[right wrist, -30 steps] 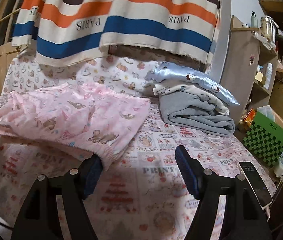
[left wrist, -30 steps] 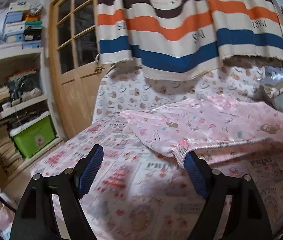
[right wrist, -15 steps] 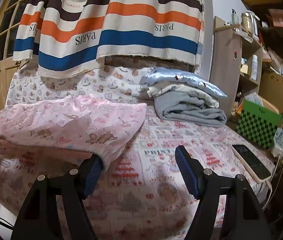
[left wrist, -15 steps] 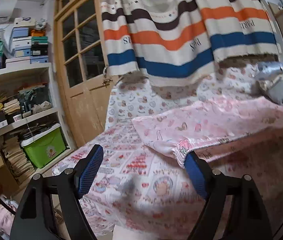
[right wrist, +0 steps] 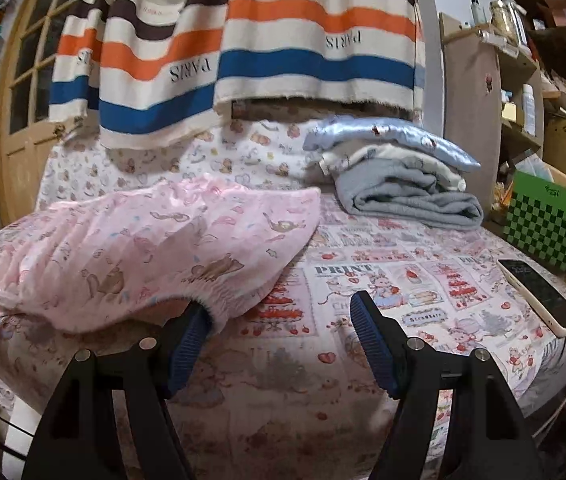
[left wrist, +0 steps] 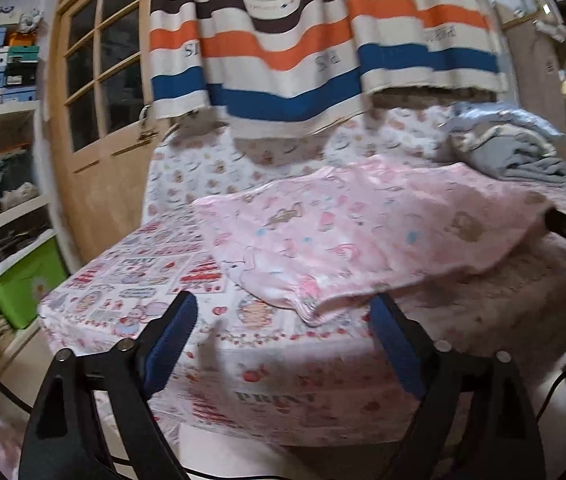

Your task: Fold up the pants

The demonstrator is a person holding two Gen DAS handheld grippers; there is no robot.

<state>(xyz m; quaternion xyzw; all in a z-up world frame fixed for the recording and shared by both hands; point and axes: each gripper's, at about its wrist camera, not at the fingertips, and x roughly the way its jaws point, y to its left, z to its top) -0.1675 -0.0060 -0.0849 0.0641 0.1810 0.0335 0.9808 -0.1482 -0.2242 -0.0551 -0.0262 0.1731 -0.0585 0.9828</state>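
My left gripper (left wrist: pixel 281 336) stands wide, its jaws having just opened further; the near corner of the pink pants (left wrist: pixel 363 240) lies between the pads at 12 o'clock, resting on the bedspread (left wrist: pixel 143 280), and is not pinched. My right gripper (right wrist: pixel 279 328) is partly open. The elastic hem of the pants drapes over its left pad at 10 o'clock, while the right pad stands clear over bare bedspread, so nothing is clamped.

Task status, by my judgement: the pants lie doubled into a broad, roughly flat panel across the middle of the bed. At least one fold appears made, and the hem is being set down. Further folds and smoothing remain.

Surroundings: a phone (right wrist: pixel 539 296) sits at 3 o'clock near the bed edge, and a green checkered board (right wrist: pixel 543 224) stands beyond it. A stack of folded clothes (right wrist: pixel 403 176) occupies 1 o'clock, near the pants but apart. A striped cloth (right wrist: pixel 243 52) hangs at 12 o'clock, clear of the work area.
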